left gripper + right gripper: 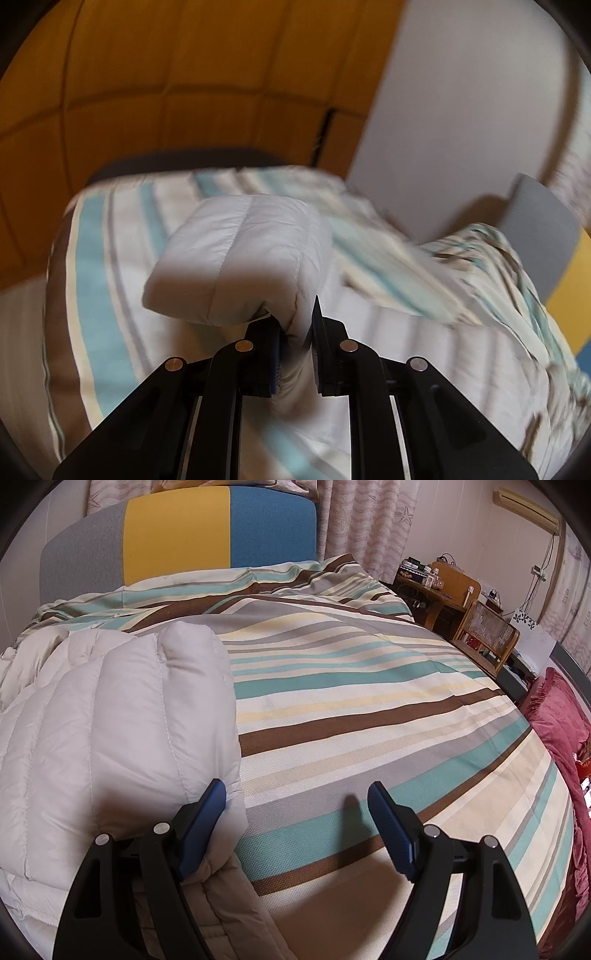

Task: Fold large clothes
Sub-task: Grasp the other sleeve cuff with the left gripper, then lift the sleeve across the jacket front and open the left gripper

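Note:
A pale grey quilted puffer jacket [110,716] lies on a striped bed cover [369,716], at the left of the right wrist view. My left gripper [295,325] is shut on a fold of the jacket [236,251] and holds it up above the bed. My right gripper [295,794] is open and empty, low over the cover, with its left finger [207,812] at the jacket's right edge.
A grey, yellow and blue headboard [177,535] stands at the bed's far end. A wooden chair [487,631] and a cluttered desk [436,579] are at the right. A red cushion [554,716] lies by the bed's right edge. An orange panelled wall [184,74] is behind the left gripper.

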Demonstrator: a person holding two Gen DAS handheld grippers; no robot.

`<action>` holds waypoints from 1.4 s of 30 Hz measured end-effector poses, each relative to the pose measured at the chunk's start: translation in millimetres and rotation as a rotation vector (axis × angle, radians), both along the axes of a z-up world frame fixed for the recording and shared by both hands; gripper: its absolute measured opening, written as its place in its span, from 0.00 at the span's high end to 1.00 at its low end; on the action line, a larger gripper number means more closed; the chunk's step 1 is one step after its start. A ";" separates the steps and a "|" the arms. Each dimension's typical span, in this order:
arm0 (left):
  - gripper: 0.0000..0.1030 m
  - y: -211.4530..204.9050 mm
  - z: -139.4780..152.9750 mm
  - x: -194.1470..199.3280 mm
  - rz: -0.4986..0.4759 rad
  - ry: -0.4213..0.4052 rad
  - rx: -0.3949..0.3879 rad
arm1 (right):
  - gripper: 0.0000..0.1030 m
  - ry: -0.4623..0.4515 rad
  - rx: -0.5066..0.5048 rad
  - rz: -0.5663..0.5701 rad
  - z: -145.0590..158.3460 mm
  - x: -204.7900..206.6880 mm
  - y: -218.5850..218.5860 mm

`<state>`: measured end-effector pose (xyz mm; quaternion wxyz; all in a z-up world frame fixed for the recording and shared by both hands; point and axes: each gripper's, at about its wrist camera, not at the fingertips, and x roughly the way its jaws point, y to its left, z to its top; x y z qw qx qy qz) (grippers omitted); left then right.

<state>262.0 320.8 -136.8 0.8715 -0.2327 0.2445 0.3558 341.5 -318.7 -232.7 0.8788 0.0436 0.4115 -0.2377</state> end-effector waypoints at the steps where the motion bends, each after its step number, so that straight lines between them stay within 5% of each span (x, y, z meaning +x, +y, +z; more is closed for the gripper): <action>1: 0.87 -15.7 7.8 2.7 -0.037 -0.010 0.038 | 0.24 0.000 0.000 -0.001 -0.1 0.5 0.0; 13: 0.87 -210.8 36.2 41.7 -0.428 0.044 0.456 | 0.24 -0.002 0.010 -0.002 -0.1 1.5 0.6; 30: 0.87 -393.4 -11.0 69.1 -0.832 0.132 0.578 | 0.24 -0.002 0.013 -0.002 0.0 0.9 0.4; 42: 0.87 -448.8 -61.9 78.3 -1.055 0.265 0.632 | 0.24 -0.002 0.013 -0.002 0.1 0.6 -0.2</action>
